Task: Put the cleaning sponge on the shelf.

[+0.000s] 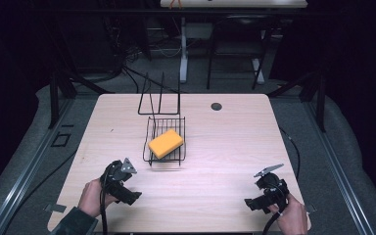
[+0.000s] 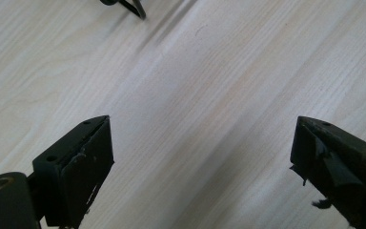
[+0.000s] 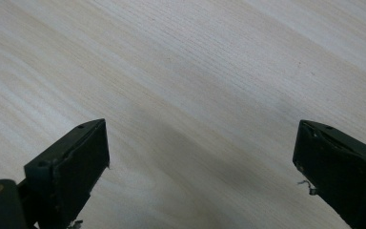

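A yellow sponge (image 1: 166,143) lies in a black wire basket (image 1: 153,132) at the middle of the light wooden table (image 1: 225,142). My left gripper (image 1: 131,197) is held near the table's front left, below and left of the basket. In the left gripper view its jaws stand wide apart over bare wood, left gripper (image 2: 200,157) open, with a bit of the basket's black wire (image 2: 132,6) at the top edge. My right gripper (image 1: 250,203) rests near the front right. In the right gripper view its jaws are also spread over bare wood, right gripper (image 3: 202,162) open and holding nothing.
A black wire frame (image 1: 159,100) rises behind the basket. A small dark round hole (image 1: 216,106) marks the table's far side. Cables trail from both grippers off the front edge. Table legs and chairs stand on the dark floor beyond.
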Available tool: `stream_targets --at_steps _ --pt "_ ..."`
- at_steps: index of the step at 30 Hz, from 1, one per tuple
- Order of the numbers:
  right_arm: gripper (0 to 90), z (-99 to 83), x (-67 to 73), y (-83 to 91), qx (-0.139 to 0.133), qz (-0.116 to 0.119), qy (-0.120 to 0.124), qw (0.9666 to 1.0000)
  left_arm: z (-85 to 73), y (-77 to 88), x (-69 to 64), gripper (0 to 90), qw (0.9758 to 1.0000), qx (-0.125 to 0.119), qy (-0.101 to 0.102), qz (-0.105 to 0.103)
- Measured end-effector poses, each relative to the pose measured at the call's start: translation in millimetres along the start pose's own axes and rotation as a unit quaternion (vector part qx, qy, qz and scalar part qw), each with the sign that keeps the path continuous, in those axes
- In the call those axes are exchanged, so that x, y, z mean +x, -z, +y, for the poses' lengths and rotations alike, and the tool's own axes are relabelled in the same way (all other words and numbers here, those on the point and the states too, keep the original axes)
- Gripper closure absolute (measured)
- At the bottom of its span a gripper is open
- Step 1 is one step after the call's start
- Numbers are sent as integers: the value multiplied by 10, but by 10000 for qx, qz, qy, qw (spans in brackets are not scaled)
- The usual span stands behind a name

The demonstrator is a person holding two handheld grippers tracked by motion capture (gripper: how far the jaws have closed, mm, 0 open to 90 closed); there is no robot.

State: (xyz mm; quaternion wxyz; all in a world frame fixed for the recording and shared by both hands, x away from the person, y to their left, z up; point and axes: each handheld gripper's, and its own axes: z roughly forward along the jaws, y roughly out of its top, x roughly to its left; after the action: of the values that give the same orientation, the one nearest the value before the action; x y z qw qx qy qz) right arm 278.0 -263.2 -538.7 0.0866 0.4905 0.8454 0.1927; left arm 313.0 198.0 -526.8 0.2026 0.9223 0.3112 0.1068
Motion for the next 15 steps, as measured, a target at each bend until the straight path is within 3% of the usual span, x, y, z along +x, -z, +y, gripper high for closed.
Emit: stream_targets --at_steps 11,15 --pt "48 15 2 -22 57 8 56 10000 -15 -95 49 70 9997 211 35 -128" --pt "50 22 4 -27 87 -1 83 9999 5 -84 55 71 9999 156 18 -54"
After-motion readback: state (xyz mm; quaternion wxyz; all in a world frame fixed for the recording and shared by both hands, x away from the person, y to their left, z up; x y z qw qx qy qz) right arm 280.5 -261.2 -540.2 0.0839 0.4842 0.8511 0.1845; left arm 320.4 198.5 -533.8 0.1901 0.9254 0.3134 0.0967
